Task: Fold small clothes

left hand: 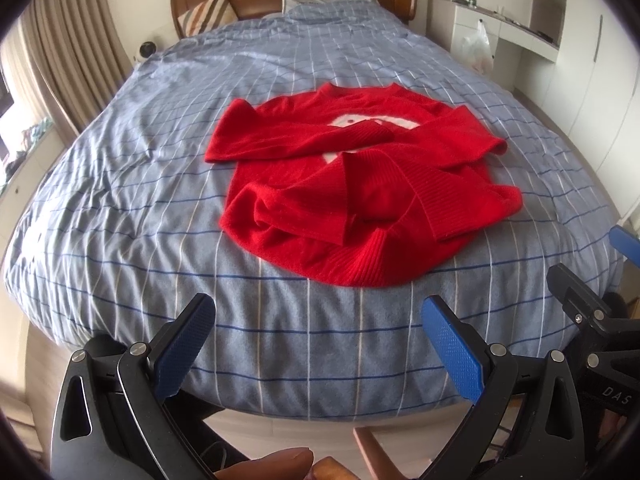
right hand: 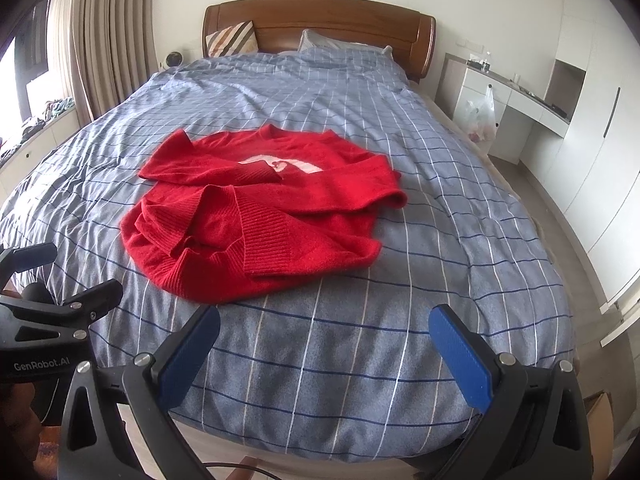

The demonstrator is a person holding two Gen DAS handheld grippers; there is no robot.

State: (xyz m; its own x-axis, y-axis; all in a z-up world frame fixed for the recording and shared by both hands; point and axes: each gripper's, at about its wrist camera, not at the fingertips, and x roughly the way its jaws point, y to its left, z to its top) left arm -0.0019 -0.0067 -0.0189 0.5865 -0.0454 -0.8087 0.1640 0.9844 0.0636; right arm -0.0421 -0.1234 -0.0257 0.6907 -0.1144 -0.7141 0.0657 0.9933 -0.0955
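Observation:
A small red sweater (left hand: pixel 352 184) with a white front patch lies on the blue checked bed cover (left hand: pixel 140 200). Both sleeves are folded across the chest and the hem is bunched and partly turned up. It also shows in the right wrist view (right hand: pixel 260 216). My left gripper (left hand: pixel 320 344) is open and empty, held above the foot of the bed, short of the sweater's hem. My right gripper (right hand: pixel 324 352) is open and empty, also near the foot of the bed, to the right of the left one. The right gripper's body (left hand: pixel 592 320) shows in the left wrist view.
A wooden headboard (right hand: pixel 320 20) and pillows (right hand: pixel 336 46) stand at the far end. A curtain (right hand: pixel 108 32) hangs at the left. A white desk (right hand: pixel 512 96) with a plastic bag (right hand: pixel 482 116) and wardrobes (right hand: pixel 592 128) line the right. The bed's front edge (right hand: pixel 320 452) lies just below my grippers.

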